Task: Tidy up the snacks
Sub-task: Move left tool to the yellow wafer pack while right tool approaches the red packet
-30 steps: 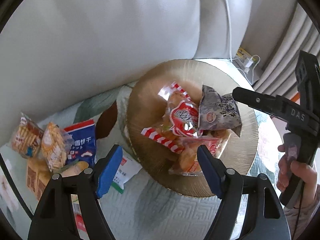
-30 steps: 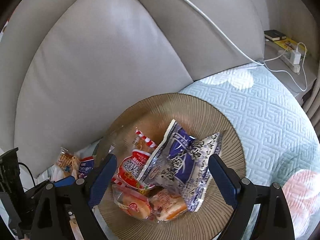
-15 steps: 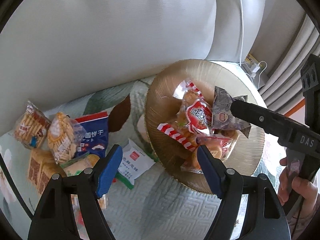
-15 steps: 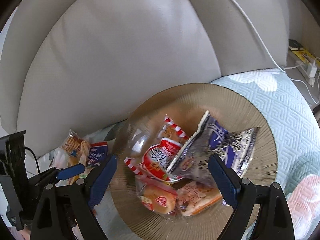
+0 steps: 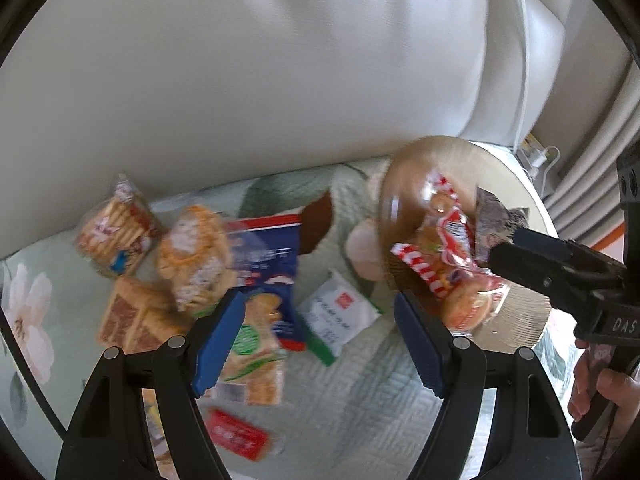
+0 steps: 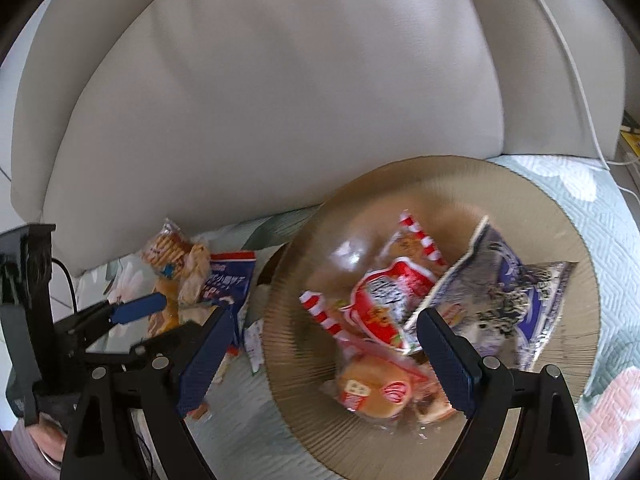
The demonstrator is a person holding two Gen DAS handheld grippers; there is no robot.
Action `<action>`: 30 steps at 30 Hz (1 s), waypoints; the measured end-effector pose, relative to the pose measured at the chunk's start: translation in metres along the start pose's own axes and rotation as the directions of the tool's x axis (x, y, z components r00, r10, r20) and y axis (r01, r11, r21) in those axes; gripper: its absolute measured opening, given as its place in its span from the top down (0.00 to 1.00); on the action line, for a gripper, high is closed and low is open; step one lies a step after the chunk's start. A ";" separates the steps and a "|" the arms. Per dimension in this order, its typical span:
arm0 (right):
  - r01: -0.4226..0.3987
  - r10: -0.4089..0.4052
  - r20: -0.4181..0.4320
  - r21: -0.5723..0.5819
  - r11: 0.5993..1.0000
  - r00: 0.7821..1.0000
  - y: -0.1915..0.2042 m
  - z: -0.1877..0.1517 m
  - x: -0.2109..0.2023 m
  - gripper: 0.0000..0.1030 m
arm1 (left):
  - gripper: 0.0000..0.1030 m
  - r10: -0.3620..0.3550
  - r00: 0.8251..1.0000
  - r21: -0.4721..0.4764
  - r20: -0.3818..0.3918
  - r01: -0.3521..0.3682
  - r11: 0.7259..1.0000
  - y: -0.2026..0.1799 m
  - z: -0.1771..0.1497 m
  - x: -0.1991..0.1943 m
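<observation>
my left claw (image 5: 320,338) was wide apart with nothing in it, and so was my right claw (image 6: 326,354). the left view showed a messy pile of snacks on the quilt (image 5: 360,408) that the other view mostly hid: a white packet (image 5: 340,314) lying flat between my blue pads, a red packet (image 5: 236,434) down low, a green and orange cracker pack (image 5: 256,352), a brown waffle pack (image 5: 134,318) and a blue bag (image 5: 266,252). a round cracker pack (image 5: 112,232) sat by the sofa cushion (image 5: 260,72). all of it looked blurry.

the right view looked down into the big brown ribbed dish (image 6: 460,200) and showed its whole round rim. inside lay a purple and grey bag (image 6: 504,300), a red packet with a white label (image 6: 390,300), a red-and-white striped wrapper (image 6: 416,240) and a bun in clear wrap (image 6: 374,392), all heaped together. the dish sat on the quilt, to the right of the loose pile.

in the left view my right claw poked in over the dish from the right, with my hand (image 5: 600,396) on its handle.
</observation>
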State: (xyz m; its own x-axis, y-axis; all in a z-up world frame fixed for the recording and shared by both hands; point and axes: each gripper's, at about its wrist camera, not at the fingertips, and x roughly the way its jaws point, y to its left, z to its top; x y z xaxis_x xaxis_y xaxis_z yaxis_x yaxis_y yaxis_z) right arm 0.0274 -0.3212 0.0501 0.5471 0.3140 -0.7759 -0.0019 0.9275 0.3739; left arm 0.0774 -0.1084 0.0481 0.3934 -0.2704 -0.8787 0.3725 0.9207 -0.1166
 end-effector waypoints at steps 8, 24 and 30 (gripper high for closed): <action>-0.007 0.005 -0.024 -0.081 0.997 1.000 0.029 0.003 0.005 0.11 | 0.26 0.097 0.995 -0.016 0.006 -0.097 0.995 0.057 -0.015 -0.021; -0.018 0.050 0.078 -0.376 0.927 0.996 0.136 0.073 -0.061 0.23 | 0.26 0.182 0.982 -0.244 -0.052 -0.190 0.951 0.172 -0.103 -0.037; -0.134 0.074 -0.144 -0.473 0.871 0.987 0.182 0.031 0.004 0.23 | 0.26 0.161 0.983 -0.239 -0.090 -0.179 0.954 0.175 -0.128 -0.020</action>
State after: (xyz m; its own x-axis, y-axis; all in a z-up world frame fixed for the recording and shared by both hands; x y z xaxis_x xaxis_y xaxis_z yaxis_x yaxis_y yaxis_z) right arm 0.0548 -0.1577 0.1307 0.4196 0.4074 -0.8112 -0.4706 0.8618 0.1893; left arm 0.0276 0.0944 -0.0137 0.3711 -0.0919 -0.9240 0.0844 0.9943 -0.0650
